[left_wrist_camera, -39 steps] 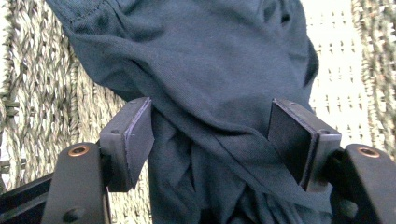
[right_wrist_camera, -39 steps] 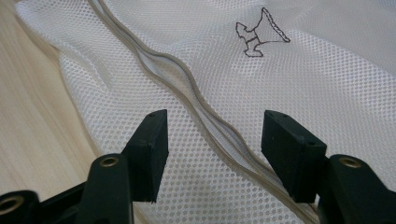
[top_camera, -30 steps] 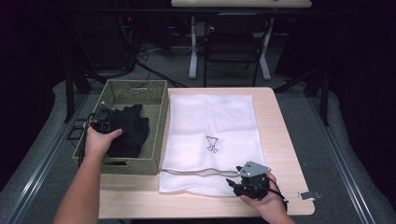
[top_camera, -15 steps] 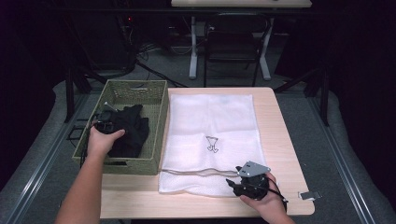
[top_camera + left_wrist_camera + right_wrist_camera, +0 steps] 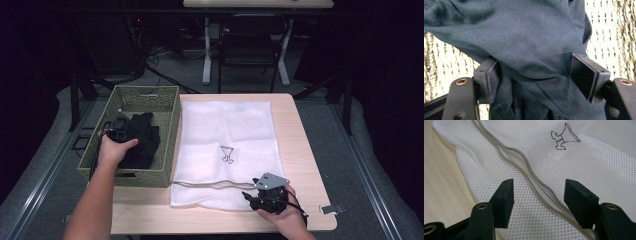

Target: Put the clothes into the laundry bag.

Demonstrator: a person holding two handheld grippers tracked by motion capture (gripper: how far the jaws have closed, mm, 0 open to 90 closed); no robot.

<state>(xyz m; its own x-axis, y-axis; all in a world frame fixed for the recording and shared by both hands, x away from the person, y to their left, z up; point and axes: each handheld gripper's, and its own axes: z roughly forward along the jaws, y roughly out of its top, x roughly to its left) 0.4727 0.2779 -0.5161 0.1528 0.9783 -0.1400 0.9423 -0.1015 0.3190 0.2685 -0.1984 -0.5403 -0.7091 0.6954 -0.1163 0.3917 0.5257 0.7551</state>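
A dark garment (image 5: 144,142) lies bunched in the green woven basket (image 5: 150,93) at the table's left. My left gripper (image 5: 119,131) is pushed down into it. In the left gripper view the dark garment (image 5: 524,32) drapes over and between the jaws of the left gripper (image 5: 534,67), which stand wide apart; the right pad's face is partly bare. A white mesh bag (image 5: 225,130) lies flat on the table. My right gripper (image 5: 252,196) rests at its near edge. In the right gripper view the right gripper (image 5: 537,192) is open over the bag's zipper seam (image 5: 524,165).
The basket wall (image 5: 604,25) stands close behind the cloth. The wooden table (image 5: 300,150) has a bare strip right of the bag. A small black printed figure (image 5: 562,136) marks the mesh. A chair (image 5: 247,45) and desk legs stand beyond the far edge.
My left hand has shifted slightly right and farther into the basket over the dark garment. The right hand has stayed put.
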